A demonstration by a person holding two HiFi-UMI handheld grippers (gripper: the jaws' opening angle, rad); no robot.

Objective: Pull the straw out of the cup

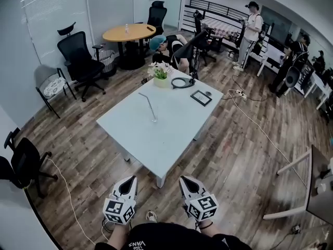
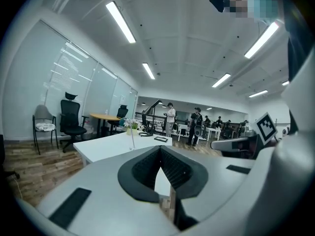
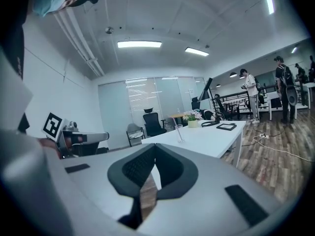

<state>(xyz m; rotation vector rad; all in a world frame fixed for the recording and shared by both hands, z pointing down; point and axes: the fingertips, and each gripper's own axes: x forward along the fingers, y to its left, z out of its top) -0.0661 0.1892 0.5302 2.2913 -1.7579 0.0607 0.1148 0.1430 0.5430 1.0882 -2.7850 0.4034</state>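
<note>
risk ahead: tipping or dragging the cup (image 1: 154, 120), near the middle of the table (image 1: 171, 139), by pulling the straw (image 1: 148, 103) sideways with nothing bracing the base (clear and probably light, apt to slide on the smooth white top); also squeezing the thin straw hard enough to kink it. left gripper (image 1: 130, 182) and right gripper (image 1: 187, 182) both clenched on nothing, well short of the near corner, so must open before any grasp. straw long, slender, bent near its top; pads (image 2: 145, 168) dark and ribbed.
</note>
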